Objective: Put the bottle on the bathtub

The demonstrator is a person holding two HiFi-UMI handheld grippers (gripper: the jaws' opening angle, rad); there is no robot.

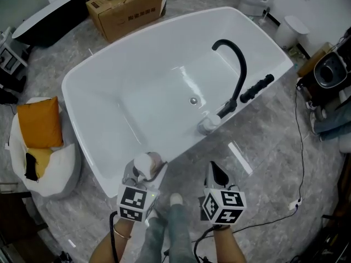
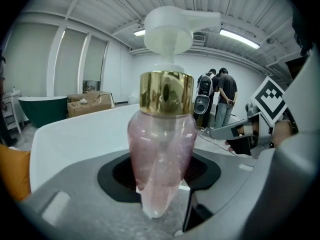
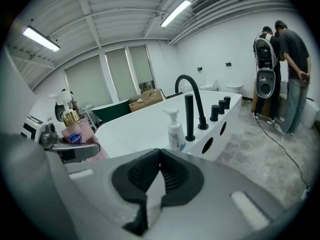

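the bathtub (image 1: 109, 92) stands mid-floor, with a box (image 1: 129, 7) behind it and a beanbag (image 1: 60, 169) to its left, a cushion (image 1: 38, 122) on top. a faucet (image 1: 243, 73) rises from the right rim, a soap dispenser (image 1: 208, 124) just beside its base. at the near edge the bottle (image 1: 147, 162) sits in the jaws of the left gripper (image 1: 143, 173), with the right gripper (image 1: 216, 174) to its right.

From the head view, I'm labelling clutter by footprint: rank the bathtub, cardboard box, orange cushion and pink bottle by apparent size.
1. bathtub
2. cardboard box, though the frame's top edge crops it
3. orange cushion
4. pink bottle, smallest despite being nearest the camera
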